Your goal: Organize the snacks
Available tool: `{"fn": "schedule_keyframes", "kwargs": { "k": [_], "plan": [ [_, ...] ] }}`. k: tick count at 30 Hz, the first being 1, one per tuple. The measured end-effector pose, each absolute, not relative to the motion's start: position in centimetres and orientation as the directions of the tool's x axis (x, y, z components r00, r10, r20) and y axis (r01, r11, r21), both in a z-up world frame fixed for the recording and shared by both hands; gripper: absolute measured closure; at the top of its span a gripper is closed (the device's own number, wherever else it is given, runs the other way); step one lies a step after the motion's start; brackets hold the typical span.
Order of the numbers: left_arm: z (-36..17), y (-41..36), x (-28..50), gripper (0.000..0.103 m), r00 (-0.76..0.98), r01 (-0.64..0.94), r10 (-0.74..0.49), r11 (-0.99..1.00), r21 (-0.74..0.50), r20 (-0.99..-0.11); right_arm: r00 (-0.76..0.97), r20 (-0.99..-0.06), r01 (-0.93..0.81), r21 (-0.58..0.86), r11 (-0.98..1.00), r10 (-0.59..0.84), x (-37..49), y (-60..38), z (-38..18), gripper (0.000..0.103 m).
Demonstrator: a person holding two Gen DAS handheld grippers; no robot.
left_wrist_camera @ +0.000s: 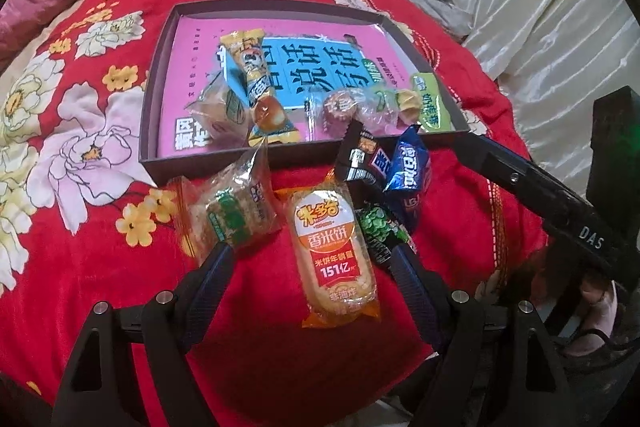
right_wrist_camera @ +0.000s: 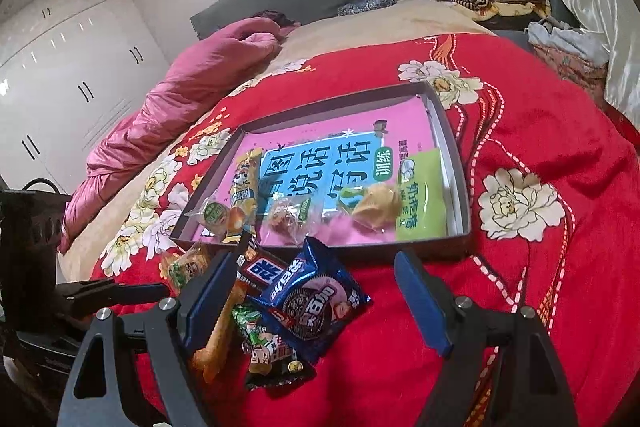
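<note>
I have both tongs spread wide over the bed, neither one gripping anything. My left tongs (left_wrist_camera: 310,253) straddle the orange rice cracker pack (left_wrist_camera: 334,255), which lies flat on the red floral quilt (left_wrist_camera: 80,287) between the two fingers without either pad pressing it. Just to its left sits a clear-wrapped cake (left_wrist_camera: 228,211), and to its right a green-printed packet (left_wrist_camera: 378,231). My right tongs (right_wrist_camera: 316,279) hang open above the blue cookie packet (right_wrist_camera: 312,303); a dark chocolate bar (right_wrist_camera: 260,269) lies beside it, near the left finger. Behind this loose pile, the shallow box (left_wrist_camera: 168,27) rests on the quilt, a pink book lining its bottom, with several snacks already inside: a long yellow bar (left_wrist_camera: 250,67), a light green pouch (right_wrist_camera: 424,203), and a few small clear-wrapped pastries.
</note>
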State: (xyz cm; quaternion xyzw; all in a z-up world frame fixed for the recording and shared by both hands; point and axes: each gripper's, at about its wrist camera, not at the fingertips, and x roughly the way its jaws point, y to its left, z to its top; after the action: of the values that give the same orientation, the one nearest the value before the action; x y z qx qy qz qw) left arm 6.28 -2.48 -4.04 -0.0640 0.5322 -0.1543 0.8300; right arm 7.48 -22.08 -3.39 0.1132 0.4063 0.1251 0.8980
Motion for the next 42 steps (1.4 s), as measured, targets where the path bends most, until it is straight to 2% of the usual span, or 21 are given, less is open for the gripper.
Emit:
{"fn": "schedule_keyframes", "kwargs": {
  "k": [22,34,42],
  "plan": [
    [-5.5,-3.5,6.0,0.021,0.356,0.203,-0.318,0.944,-0.260,-0.879,0.556,-0.751,-0.100,0.366,0.925,0.357,7.2,-21.6,-5.2,0.022],
    [-6.7,-4.4,6.1,0.022,0.330,0.211,-0.343,0.935,-0.285,-0.880,0.470,-0.754,-0.033,0.505,0.863,0.459,7.9,-22.6,-7.7,0.022],
    [-7.5,-4.2,6.8,0.023,0.329,0.179,-0.358,0.932,-0.315,-0.874,0.456,-0.755,-0.016,0.522,0.853,0.471,8.6,-22.6,-8.5,0.022]
  ]
}}
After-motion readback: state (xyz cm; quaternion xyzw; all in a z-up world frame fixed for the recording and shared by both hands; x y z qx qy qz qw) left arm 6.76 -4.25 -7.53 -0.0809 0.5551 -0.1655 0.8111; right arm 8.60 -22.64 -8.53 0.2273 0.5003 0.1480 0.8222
